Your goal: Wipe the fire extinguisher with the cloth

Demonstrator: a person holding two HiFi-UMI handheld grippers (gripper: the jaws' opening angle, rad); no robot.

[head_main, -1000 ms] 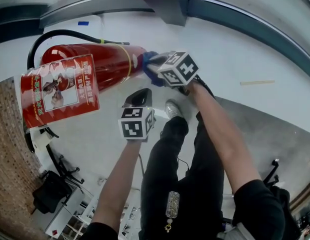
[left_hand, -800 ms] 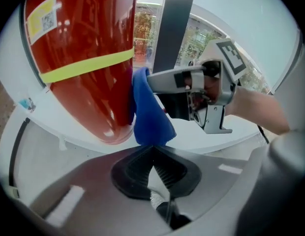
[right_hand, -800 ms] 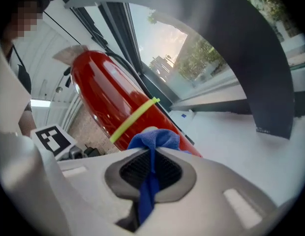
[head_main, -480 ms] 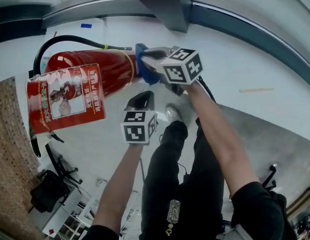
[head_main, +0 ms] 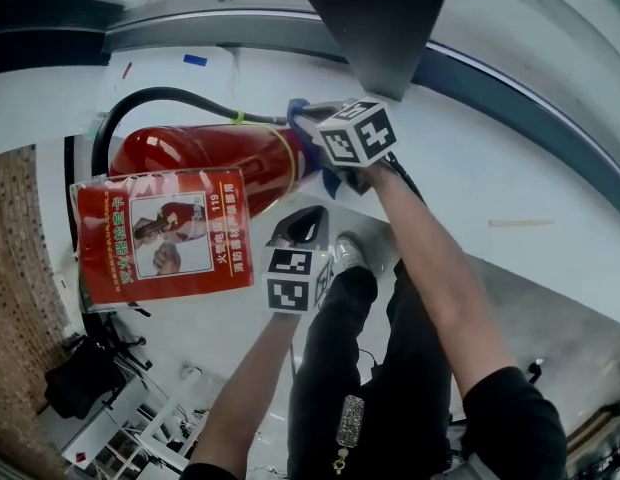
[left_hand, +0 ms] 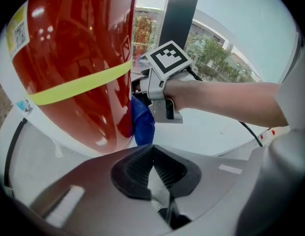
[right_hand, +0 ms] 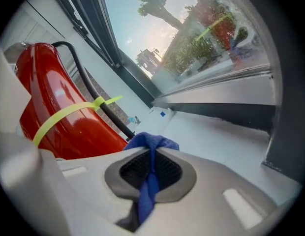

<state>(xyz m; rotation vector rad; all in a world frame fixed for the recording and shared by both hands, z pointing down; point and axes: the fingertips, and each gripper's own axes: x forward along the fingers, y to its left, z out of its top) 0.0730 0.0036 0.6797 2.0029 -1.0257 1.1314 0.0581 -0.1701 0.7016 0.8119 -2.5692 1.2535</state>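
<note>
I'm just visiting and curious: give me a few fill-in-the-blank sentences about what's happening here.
The right claw is shut on a ____ cloth.
The body of the fire extinguisher is ____.
A ____ band circles it.
Its hose is ____.
Missing words: blue, red, yellow, black.

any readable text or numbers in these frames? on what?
"119": on the red card by the fire extinguisher.
Chinese print on that card: too small to read.
Yellow sticker on the extinguisher: blurred.
Marker cubes: patterns only, no words.
</note>
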